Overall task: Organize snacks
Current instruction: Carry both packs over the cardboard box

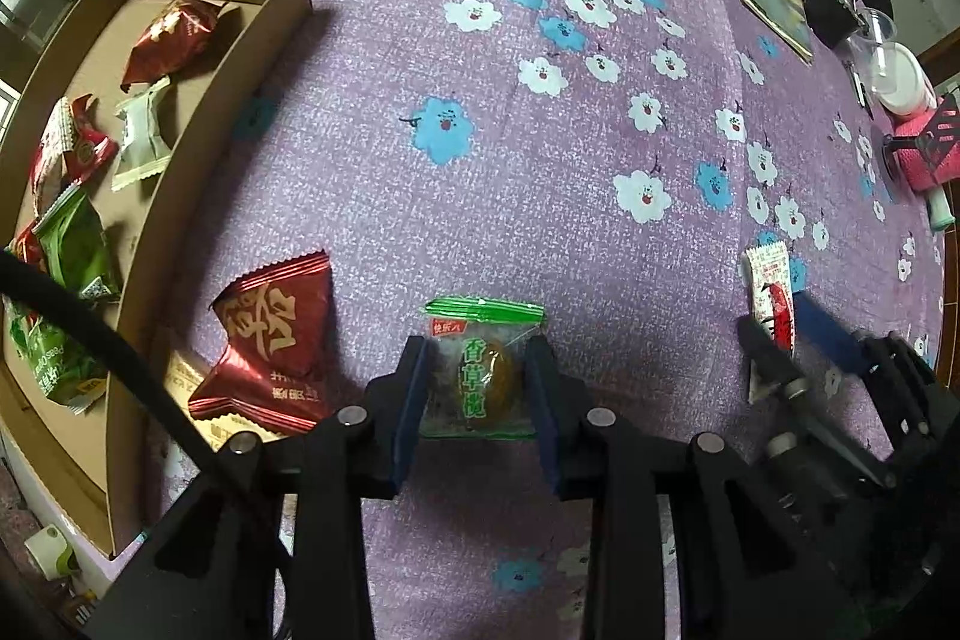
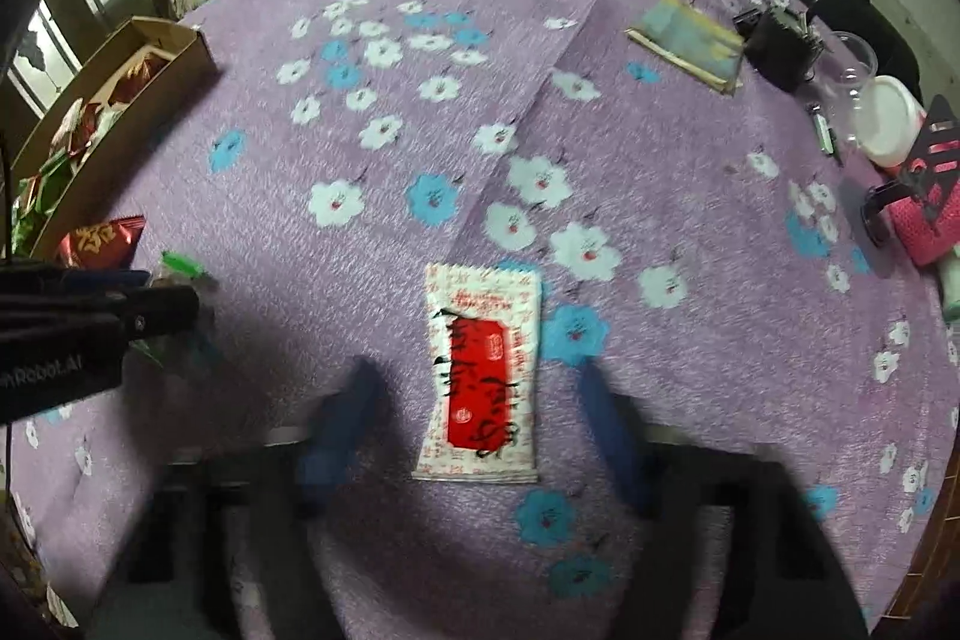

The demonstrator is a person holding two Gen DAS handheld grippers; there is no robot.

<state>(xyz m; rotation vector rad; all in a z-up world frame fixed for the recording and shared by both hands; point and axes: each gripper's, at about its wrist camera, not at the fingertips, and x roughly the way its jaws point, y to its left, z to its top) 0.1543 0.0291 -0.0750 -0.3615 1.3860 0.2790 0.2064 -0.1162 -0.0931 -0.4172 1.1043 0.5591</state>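
My left gripper (image 1: 478,346) has its fingers on both sides of a clear green-topped olive snack packet (image 1: 483,370) lying on the purple flowered cloth, the pads touching its edges. My right gripper (image 2: 480,382) is open, its blue fingers straddling a white-and-red snack packet (image 2: 480,376) flat on the cloth; it also shows in the left wrist view (image 1: 771,295). A dark red snack bag (image 1: 270,340) lies left of the left gripper. A cardboard box (image 1: 150,196) at the left holds several snack packets.
At the far right stand a flat booklet (image 1: 774,4), a black clip holder (image 1: 831,10), a clear cup (image 2: 852,70), a white lidded container (image 1: 900,79) and a pink item (image 1: 930,148). A yellow packet lies under the red bag.
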